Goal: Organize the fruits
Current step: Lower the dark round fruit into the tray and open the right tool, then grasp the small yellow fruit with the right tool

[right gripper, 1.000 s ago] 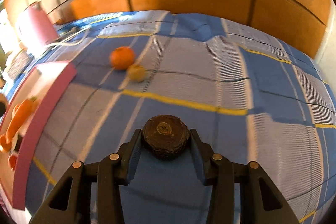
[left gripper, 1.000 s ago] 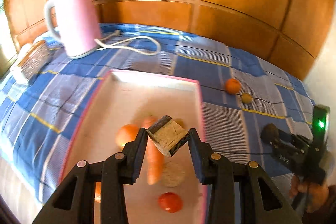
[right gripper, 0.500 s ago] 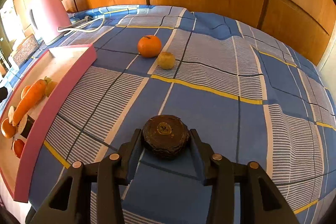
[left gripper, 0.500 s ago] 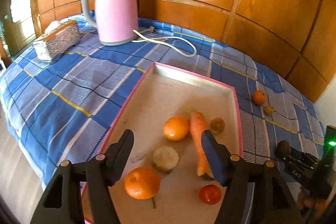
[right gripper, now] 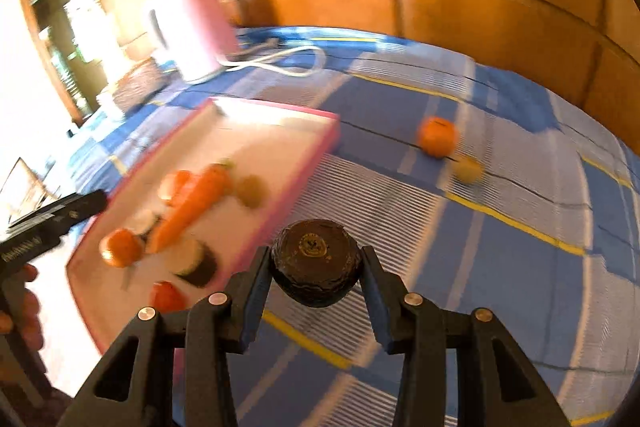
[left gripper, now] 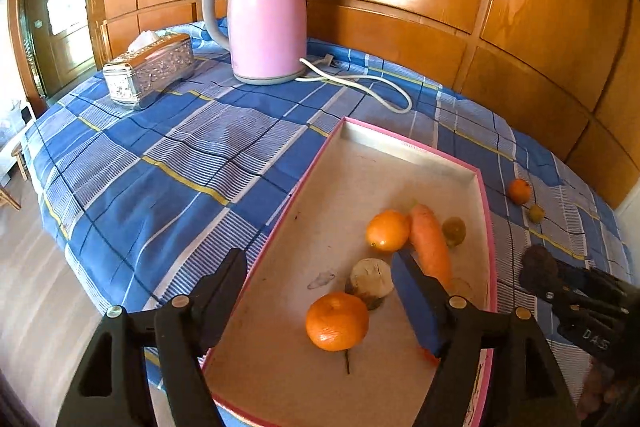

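Observation:
My left gripper [left gripper: 318,263] hangs over the near end of the pink-rimmed tray [left gripper: 400,147], its jaws opening, nothing between the pads. Below it in the tray lie two oranges [left gripper: 337,321], a carrot [left gripper: 430,243], a cut pale piece [left gripper: 370,281] and a small greenish fruit [left gripper: 454,230]. My right gripper [right gripper: 316,263] is shut on a dark round fruit [right gripper: 314,251], held above the cloth just right of the tray's rim [right gripper: 304,163]. On the cloth further right sit an orange [right gripper: 437,137] and a small yellow fruit [right gripper: 467,169].
A pink kettle [left gripper: 266,19] with a white cord [left gripper: 360,83] stands at the back, a silver tissue box [left gripper: 150,69] to its left. Wooden panels close off the far side. The blue checked cloth drops off at the table's left edge above the floor.
The left gripper let go of the cut piece into the tray, opened wide and drew back. The right gripper carried the dark fruit left and up, close to the tray.

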`<state>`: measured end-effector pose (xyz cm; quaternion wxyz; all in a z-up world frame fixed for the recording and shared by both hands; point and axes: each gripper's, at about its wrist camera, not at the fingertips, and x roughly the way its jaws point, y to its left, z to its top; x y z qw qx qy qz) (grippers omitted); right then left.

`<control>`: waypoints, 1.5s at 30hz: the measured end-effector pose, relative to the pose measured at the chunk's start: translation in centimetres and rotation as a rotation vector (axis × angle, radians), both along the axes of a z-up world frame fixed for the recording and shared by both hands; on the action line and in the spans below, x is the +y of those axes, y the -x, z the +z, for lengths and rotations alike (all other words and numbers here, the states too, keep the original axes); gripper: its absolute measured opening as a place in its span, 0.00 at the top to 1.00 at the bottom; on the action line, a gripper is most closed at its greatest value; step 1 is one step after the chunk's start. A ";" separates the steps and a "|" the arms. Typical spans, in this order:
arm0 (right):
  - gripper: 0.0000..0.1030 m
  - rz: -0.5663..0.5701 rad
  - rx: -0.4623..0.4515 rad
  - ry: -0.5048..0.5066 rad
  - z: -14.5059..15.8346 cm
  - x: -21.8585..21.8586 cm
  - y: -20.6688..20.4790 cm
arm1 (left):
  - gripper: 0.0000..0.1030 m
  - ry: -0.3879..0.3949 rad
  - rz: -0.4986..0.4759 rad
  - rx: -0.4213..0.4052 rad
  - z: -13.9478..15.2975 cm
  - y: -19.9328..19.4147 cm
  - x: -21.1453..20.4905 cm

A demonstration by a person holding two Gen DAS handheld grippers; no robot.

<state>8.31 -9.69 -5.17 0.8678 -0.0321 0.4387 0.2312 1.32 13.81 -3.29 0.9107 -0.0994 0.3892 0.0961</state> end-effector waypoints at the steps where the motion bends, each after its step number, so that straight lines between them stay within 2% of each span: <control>1: 0.57 0.032 0.009 -0.010 0.2 1.1 -0.2 | 0.26 -0.001 0.000 -0.005 0.1 0.2 0.0; 7: 0.57 0.149 0.043 -0.041 0.5 5.8 -0.3 | 0.25 -0.009 0.004 -0.025 0.7 0.7 0.3; 12: 0.56 0.178 0.101 -0.076 -0.4 8.1 -0.5 | 0.25 -0.013 0.006 -0.027 0.8 0.8 0.4; 17: 0.56 0.182 0.119 -0.092 -0.8 8.3 0.1 | 0.24 -0.007 0.007 -0.032 0.8 0.9 0.5; 21: 0.51 0.169 0.118 -0.127 -0.6 7.6 0.5 | 0.25 -0.010 0.006 -0.040 1.0 1.1 0.3; 27: 0.51 0.108 0.080 -0.136 0.2 5.8 0.9 | 0.25 -0.007 -0.002 -0.047 1.3 1.4 -0.2; 34: 0.51 -0.023 0.084 -0.134 -0.4 1.8 0.3 | 0.24 -0.024 -0.039 -0.056 1.8 1.5 -1.6; 45: 0.51 -0.168 0.095 -0.144 -1.4 -3.5 -0.4 | 0.24 -0.049 -0.105 -0.050 2.1 1.0 -4.3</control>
